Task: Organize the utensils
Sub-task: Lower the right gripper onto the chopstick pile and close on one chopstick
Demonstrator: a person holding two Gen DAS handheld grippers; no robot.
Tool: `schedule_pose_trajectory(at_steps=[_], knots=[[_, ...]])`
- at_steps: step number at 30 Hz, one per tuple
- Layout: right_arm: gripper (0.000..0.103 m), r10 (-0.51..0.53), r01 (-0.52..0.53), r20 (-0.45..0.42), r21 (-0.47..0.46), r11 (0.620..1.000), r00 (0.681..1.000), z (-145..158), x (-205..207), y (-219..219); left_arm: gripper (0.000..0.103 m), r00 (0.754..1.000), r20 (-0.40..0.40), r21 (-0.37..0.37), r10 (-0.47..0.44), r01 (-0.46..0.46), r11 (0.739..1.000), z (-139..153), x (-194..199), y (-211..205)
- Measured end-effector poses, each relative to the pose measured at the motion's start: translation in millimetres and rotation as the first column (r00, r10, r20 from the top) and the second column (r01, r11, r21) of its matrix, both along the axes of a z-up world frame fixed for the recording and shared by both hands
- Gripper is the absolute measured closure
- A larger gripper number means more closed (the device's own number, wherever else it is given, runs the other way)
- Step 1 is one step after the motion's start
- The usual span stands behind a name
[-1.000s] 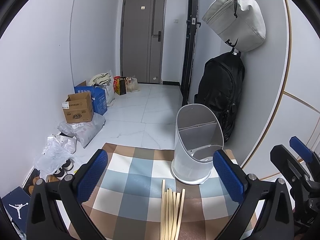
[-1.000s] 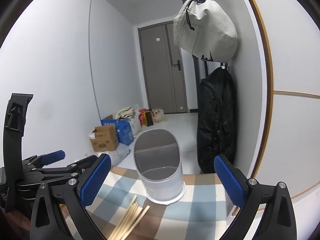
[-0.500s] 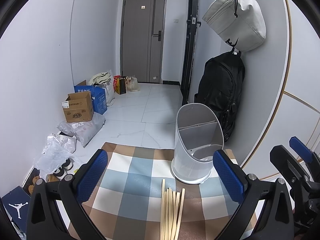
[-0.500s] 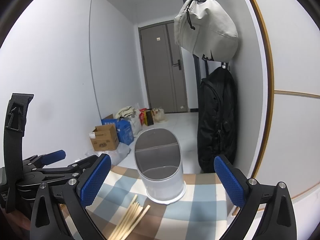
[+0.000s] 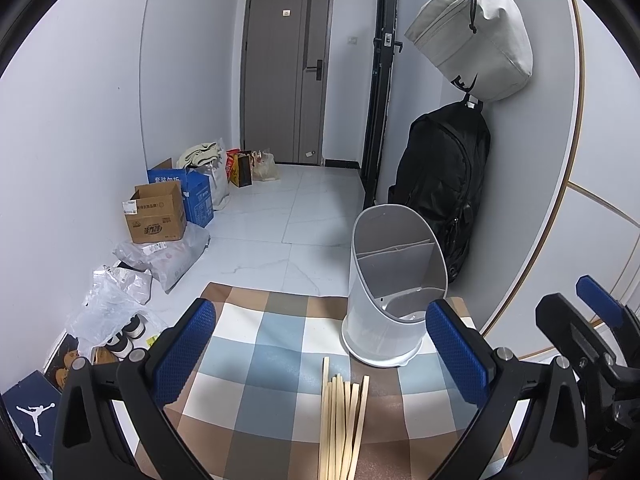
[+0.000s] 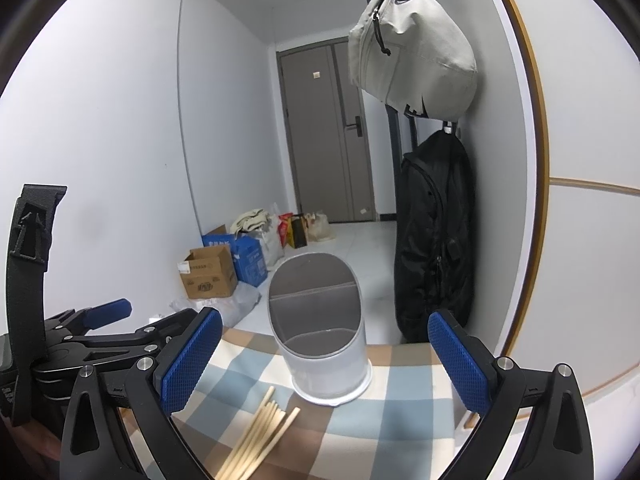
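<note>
The wooden chopsticks [image 5: 342, 424] lay loose on the checked tablecloth [image 5: 256, 364], just before the empty white divided holder [image 5: 394, 292]. The left gripper [image 5: 320, 354] and right gripper [image 6: 326, 360] hovered, fingers spread, holding nothing; the sorting looked unstarted.

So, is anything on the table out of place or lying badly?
Only the chopsticks: they lie loose in an uneven bundle on the checked cloth, beside the white holder, not in it. The holder stands upright and looks empty. Nothing looks spilled or damaged.
</note>
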State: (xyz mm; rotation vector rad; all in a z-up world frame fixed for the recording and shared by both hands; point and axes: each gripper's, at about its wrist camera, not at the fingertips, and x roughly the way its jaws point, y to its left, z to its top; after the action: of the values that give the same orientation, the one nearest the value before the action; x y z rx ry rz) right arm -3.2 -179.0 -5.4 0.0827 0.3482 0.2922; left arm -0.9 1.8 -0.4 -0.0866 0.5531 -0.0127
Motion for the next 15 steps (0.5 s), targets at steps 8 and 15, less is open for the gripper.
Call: schedule_pose_trajectory(at_steps=[8, 15], knots=[[0.0, 0.058, -0.056, -0.077, 0.027, 0.998, 0.995, -9.5, 10.5, 2.4, 0.001, 0.999, -0.039, -0.016, -0.008, 0.007, 1.0, -5.7, 6.6, 8.4], [0.0, 0.087, -0.084, -0.256, 0.022, 0.996, 0.963, -38.2, 39.6, 10.2, 0.001, 0.994, -0.111, -0.046, -0.01, 0.005, 0.999, -17.6, 20.1, 28.6]])
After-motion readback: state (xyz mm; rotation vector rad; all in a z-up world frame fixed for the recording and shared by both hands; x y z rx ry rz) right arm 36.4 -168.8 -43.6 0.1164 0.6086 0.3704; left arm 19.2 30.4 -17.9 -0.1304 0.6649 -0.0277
